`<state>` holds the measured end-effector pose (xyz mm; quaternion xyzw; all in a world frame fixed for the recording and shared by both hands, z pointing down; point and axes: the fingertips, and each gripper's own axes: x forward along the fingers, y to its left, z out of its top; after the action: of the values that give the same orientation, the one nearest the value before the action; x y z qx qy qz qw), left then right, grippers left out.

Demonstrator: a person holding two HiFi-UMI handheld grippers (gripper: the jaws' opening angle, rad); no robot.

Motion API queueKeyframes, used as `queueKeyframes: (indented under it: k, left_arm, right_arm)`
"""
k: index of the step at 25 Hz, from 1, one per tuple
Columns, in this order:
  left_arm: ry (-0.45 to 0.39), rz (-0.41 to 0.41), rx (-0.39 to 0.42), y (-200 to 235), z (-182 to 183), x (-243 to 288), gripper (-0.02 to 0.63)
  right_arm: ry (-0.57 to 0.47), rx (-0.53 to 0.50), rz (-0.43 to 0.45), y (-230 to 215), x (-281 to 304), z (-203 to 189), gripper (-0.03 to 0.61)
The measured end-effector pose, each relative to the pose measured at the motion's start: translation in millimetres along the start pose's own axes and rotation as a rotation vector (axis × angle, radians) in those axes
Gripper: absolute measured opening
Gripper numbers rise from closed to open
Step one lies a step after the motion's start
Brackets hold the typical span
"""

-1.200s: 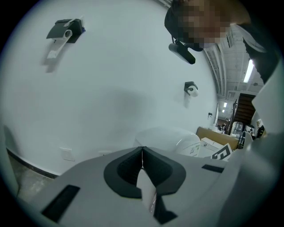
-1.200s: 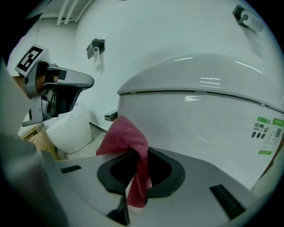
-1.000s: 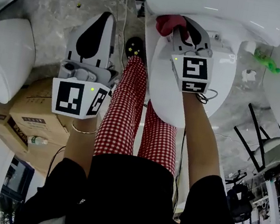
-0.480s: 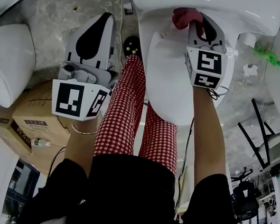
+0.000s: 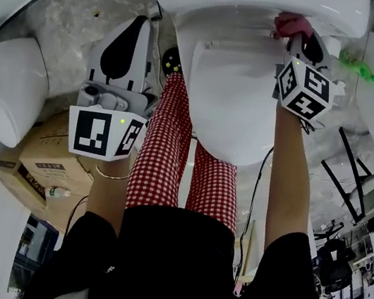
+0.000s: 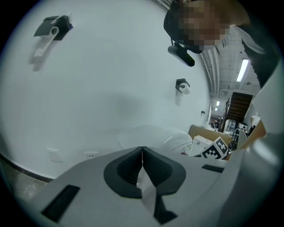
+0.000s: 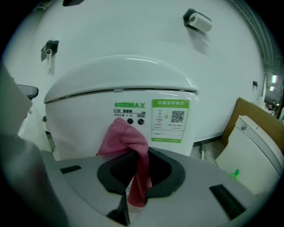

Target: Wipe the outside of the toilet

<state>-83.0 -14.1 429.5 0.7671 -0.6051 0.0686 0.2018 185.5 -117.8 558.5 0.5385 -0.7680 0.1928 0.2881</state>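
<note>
cloth [image 7: 126,137], pink and fuzzy, is stuck in my right hand-held gripper [image 7: 135,170]. the two jaws are closed tight on it. one end hangs down between them. the other end is a bunch that pokes out past the tips.

the bunch is up against the white side of the toilet [image 7: 88,111], just left of a green label [image 7: 171,120] with a little square code on it. i cannot tell if the cloth really touches the toilet or is only very near.

in the head view the right hand-held gripper is up high on the right. it is at the back of the toilet, where the closed lid [image 5: 232,96] meets the big white back part [image 5: 256,0]. the cloth is right in that corner.

my left hand-held gripper [image 5: 132,32] is off to the left side of the toilet and does not touch it. it hangs over the grey stone floor [image 5: 68,10]. its jaws are pressed together with nothing in them. in its own view it looks at a plain white wall [image 6: 102,88].

red checked trousers [image 5: 170,142] show between the two arms. a cardboard box [image 5: 47,149] sits on the floor by the left arm. a small green thing [image 5: 357,66] lies on the floor to the right of the toilet, near the right hand-held gripper.
</note>
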Motion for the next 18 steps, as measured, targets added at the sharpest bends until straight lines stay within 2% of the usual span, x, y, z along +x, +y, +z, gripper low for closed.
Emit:
queueKeyframes:
  k: [10, 18]
  left_arm:
    - [0.02, -0.039, 0.024, -26, -3, 12, 0.011]
    - [0.02, -0.055, 0.038, -42, -1, 21, 0.011]
  right_arm:
    - [-0.007, 0.105, -0.138, -71, -11, -10, 0.06]
    - [-0.013, 0.129, -0.163, -95, -21, -14, 0.06]
